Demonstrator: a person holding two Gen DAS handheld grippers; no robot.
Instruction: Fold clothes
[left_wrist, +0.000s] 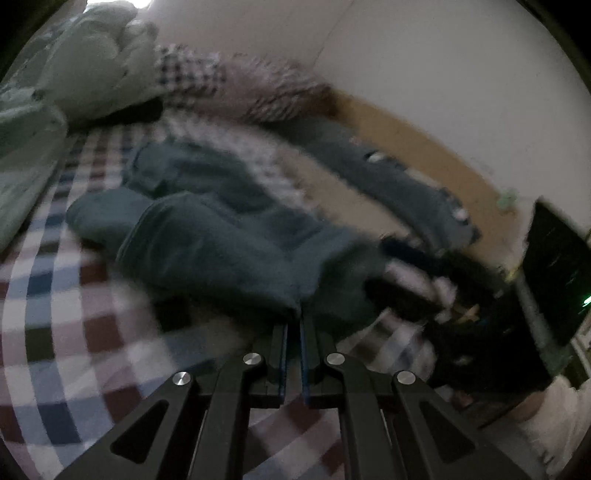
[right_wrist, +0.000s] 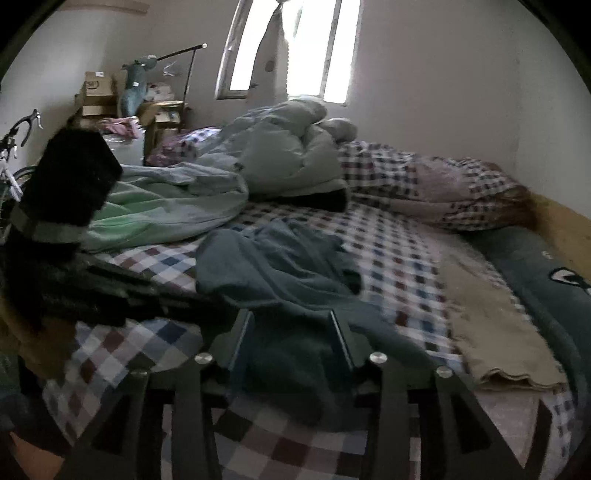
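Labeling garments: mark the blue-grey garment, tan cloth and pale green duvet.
blue-grey garment (right_wrist: 280, 266): right wrist view, crumpled middle.
tan cloth (right_wrist: 495, 332): right wrist view, flat centre.
pale green duvet (right_wrist: 288, 151): right wrist view, bunched top.

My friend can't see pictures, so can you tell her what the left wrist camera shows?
The left gripper is shut on the edge of a blue-grey garment that lies crumpled on a checked bedsheet. Behind it lie a pale green duvet and a tan cloth. The picture is blurred.
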